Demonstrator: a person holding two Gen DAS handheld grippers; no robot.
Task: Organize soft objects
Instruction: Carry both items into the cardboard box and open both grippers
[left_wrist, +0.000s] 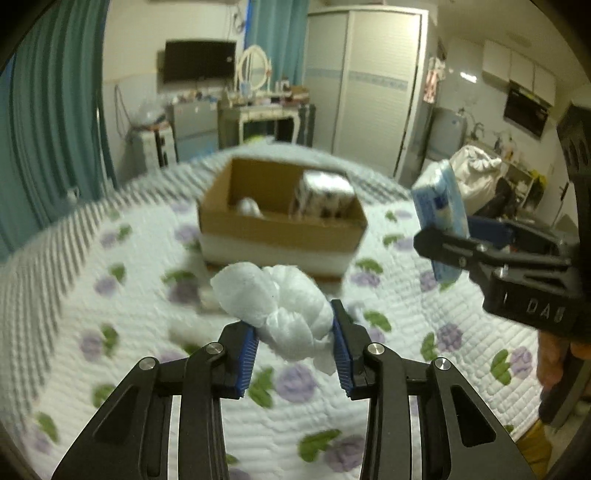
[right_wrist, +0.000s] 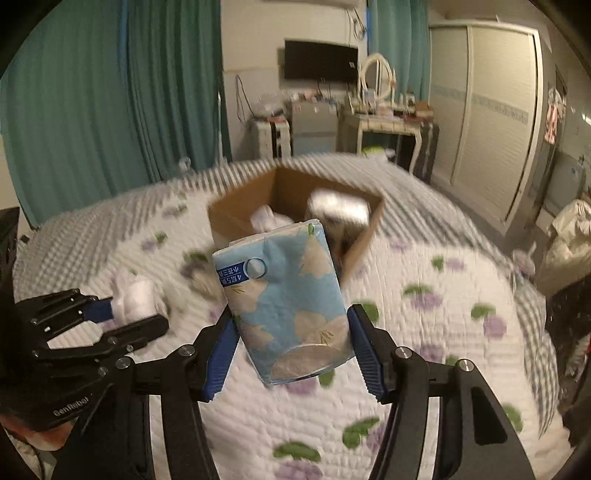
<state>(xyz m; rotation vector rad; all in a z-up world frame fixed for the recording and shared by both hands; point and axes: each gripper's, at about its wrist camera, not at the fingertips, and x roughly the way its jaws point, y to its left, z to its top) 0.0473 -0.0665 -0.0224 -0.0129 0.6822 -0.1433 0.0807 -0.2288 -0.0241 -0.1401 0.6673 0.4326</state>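
My left gripper (left_wrist: 295, 334) is shut on a white foam wad (left_wrist: 280, 306) and holds it above the bed. It also shows in the right wrist view (right_wrist: 135, 306) with the wad (right_wrist: 135, 295). My right gripper (right_wrist: 291, 328) is shut on a blue tissue pack (right_wrist: 288, 299), held above the quilt; it shows in the left wrist view (left_wrist: 448, 229) with the pack (left_wrist: 439, 206). An open cardboard box (left_wrist: 280, 225) stands ahead on the bed, also in the right wrist view (right_wrist: 362, 240). Inside are a white-and-black wrapped pack (left_wrist: 321, 195) and a white soft item (left_wrist: 249, 206).
The bed has a white quilt (left_wrist: 129, 295) with purple flowers and green leaves. Behind are teal curtains (right_wrist: 92, 110), a dressing table (left_wrist: 266, 110), a wardrobe (left_wrist: 369, 85) and a white bag (left_wrist: 476, 166) on the right.
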